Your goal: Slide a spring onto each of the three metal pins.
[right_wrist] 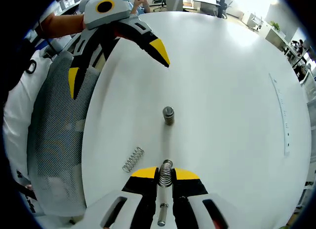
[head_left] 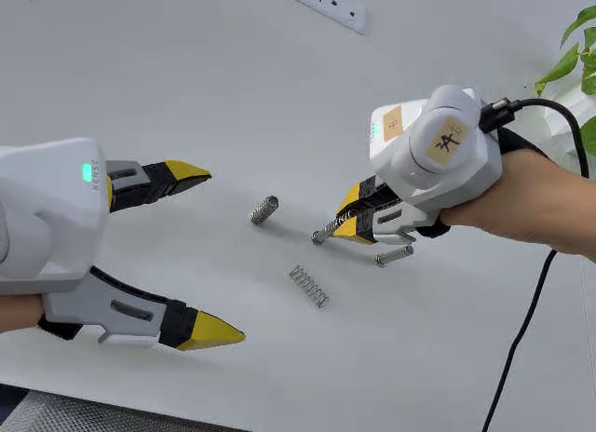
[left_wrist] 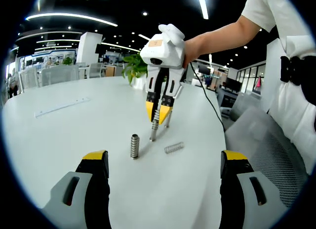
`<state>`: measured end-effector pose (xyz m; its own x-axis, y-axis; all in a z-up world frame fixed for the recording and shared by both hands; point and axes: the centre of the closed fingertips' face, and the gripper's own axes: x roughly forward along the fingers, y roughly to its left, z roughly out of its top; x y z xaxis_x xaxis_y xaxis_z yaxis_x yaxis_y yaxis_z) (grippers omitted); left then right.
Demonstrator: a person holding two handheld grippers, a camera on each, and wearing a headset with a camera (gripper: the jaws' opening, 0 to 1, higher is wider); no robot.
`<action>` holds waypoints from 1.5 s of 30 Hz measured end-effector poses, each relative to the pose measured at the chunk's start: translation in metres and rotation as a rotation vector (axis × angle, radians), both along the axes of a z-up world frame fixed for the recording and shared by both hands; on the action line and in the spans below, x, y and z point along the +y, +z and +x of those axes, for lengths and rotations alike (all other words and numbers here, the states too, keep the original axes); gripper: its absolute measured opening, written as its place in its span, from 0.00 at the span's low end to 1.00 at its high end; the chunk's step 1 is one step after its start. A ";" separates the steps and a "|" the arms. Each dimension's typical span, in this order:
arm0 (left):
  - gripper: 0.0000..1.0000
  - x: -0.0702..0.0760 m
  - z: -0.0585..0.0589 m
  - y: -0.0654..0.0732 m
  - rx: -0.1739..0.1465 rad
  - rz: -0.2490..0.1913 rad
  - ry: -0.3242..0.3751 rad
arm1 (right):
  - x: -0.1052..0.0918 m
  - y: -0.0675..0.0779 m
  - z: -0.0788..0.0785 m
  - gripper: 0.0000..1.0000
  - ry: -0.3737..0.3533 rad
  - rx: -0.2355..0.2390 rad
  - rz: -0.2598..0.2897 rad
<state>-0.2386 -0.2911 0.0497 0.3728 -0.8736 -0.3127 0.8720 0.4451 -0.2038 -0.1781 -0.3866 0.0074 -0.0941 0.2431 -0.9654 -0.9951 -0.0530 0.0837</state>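
On the white table (head_left: 140, 60) the left gripper (head_left: 223, 255) is at 9 o'clock of the head view. Its two yellow-tipped jaws stand wide apart; they hold nothing and touch nothing.

The right gripper (head_left: 350, 220) is at 3 o'clock. Its jaws are together, clamped on a pin (head_left: 322, 235) which carries a spring (right_wrist: 166, 173) around it. In the right gripper view the coils sit just at the jaw tips, and the plain shaft of the pin runs back between the jaws. In the left gripper view this pin points down to the table. If its free end touches the surface or stays a little above, I cannot tell.

A second pin (head_left: 264, 209), with a spring around it, stands upright at 9 o'clock from the right gripper, near but apart. A loose spring (head_left: 308, 286) lies flat at 7 o'clock from the right gripper, between both grippers. A bare pin (head_left: 394, 255) lies just beside the right gripper, at 5 o'clock.

A power strip (head_left: 321, 2) is at 12 o'clock of the head view and a plant (head_left: 577, 50) at 2 o'clock.
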 end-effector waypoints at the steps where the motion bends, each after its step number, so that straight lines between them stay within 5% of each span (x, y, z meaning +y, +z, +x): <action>1: 0.93 0.000 0.000 0.000 -0.001 0.000 -0.001 | 0.000 -0.001 0.000 0.08 -0.002 0.000 0.002; 45: 0.91 -0.001 -0.005 0.000 0.006 0.003 0.001 | 0.006 -0.022 -0.008 0.09 -0.038 -0.016 0.020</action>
